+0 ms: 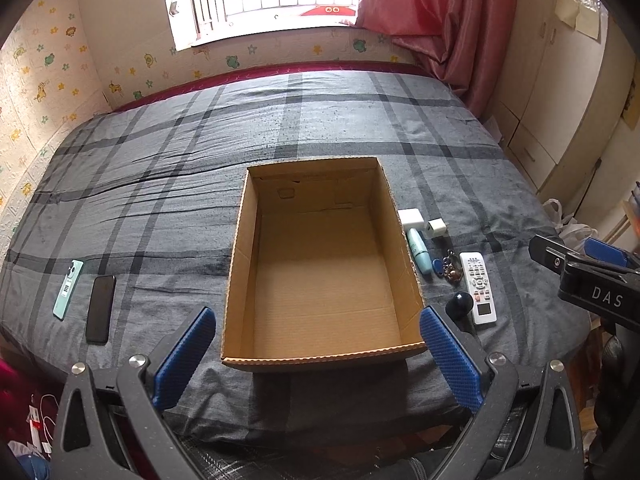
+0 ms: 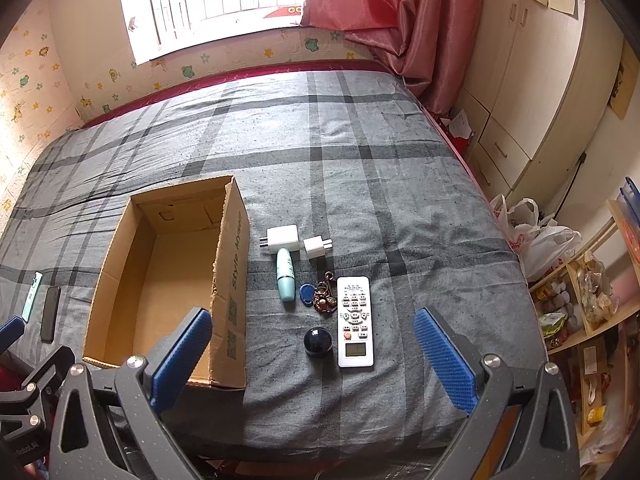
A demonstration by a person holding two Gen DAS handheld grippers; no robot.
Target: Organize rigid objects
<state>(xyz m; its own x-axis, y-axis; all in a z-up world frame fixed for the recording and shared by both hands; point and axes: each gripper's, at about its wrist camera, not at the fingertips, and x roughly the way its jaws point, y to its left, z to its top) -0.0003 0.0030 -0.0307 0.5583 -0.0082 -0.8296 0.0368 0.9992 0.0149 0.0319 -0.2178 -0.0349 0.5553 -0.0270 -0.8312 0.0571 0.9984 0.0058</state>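
— What's on the bed?
— An open cardboard box; left of it two phones. Right: two white chargers, a mint tube, keys, a remote, and a dark, possibly round cap.

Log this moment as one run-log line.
phase: before first pick | left gripper: open, empty | right gripper: open, empty | cardboard box: empty | remote, chargers, phones: on bed
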